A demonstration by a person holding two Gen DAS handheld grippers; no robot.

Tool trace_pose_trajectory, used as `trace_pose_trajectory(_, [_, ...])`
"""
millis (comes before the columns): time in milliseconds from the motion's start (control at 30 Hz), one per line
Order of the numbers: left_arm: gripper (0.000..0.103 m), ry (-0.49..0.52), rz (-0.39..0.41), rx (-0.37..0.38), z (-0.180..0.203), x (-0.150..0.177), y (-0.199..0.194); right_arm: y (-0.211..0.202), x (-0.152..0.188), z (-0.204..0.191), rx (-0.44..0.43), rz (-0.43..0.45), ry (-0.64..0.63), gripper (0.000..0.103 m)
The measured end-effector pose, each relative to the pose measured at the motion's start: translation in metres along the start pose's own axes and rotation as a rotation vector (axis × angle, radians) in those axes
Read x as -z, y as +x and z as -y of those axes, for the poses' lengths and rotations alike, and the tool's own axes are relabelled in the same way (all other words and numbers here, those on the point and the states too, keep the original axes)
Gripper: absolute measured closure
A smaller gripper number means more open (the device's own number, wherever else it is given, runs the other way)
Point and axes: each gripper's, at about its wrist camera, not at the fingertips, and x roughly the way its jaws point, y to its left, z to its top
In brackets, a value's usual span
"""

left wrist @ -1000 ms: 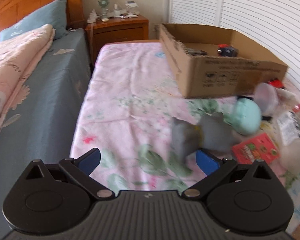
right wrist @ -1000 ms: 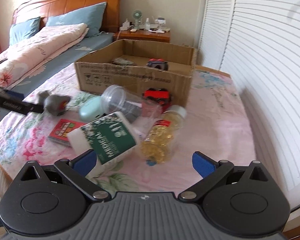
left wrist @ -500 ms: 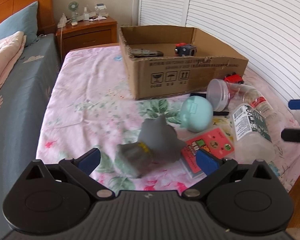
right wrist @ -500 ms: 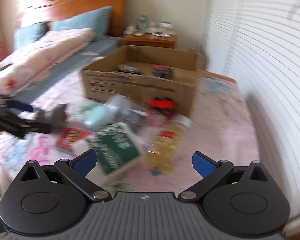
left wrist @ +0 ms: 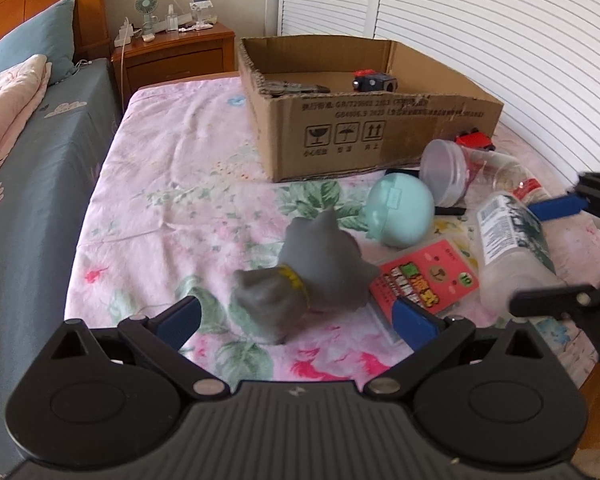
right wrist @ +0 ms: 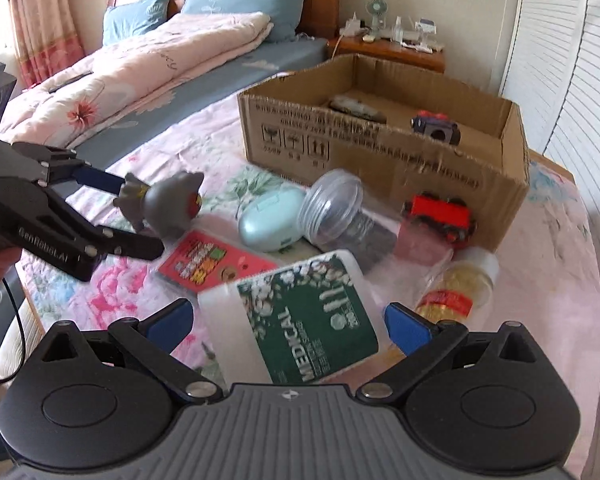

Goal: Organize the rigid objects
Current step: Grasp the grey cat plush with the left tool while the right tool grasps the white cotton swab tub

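A grey toy figure (left wrist: pixel 300 276) lies on the floral sheet between the spread fingers of my left gripper (left wrist: pixel 296 316), which is open around it. It also shows in the right wrist view (right wrist: pixel 164 204). My right gripper (right wrist: pixel 286 322) is open, its fingers either side of a white bottle with a green MEDICAL label (right wrist: pixel 300 316), seen too in the left wrist view (left wrist: pixel 512 240). An open cardboard box (left wrist: pixel 364 128) stands behind, with a dark toy car (right wrist: pixel 436 126) inside.
On the sheet lie a mint round case (left wrist: pixel 400 212), a red card pack (left wrist: pixel 428 276), a clear lidded jar (right wrist: pixel 336 208), a red toy car (right wrist: pixel 440 214) and a bottle of yellow capsules (right wrist: pixel 460 284). A blue bed (left wrist: pixel 28 184) lies left; a nightstand (left wrist: pixel 172 52) stands behind.
My left gripper swung right and closed in until the grey toy sits between its fingers. My right gripper moved forward so the MEDICAL bottle lies between its fingers.
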Motion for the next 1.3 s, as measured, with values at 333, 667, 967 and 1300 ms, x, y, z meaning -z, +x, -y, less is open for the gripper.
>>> trace_pose_trajectory(333, [0.002,-0.006,0.014,0.052,-0.001,-0.005,0.003,0.006,0.017,-0.020,-0.022,-0.092,0.004,0.000])
trace_pose_trajectory(667, [0.002,-0.111,0.005,-0.001,-0.009,-0.014,0.022,0.018,0.021,-0.029,0.060,-0.089,-0.013,0.000])
trace_pose_trajectory(967, [0.002,-0.058,0.016,-0.042,-0.030,0.011,0.001,0.020,0.024,-0.028,0.060,-0.067,-0.013,0.000])
trace_pose_trajectory(1300, [0.005,-0.002,0.091,-0.058,-0.011,0.000,0.011,0.017,0.027,-0.028,0.069,-0.057,-0.001,0.000])
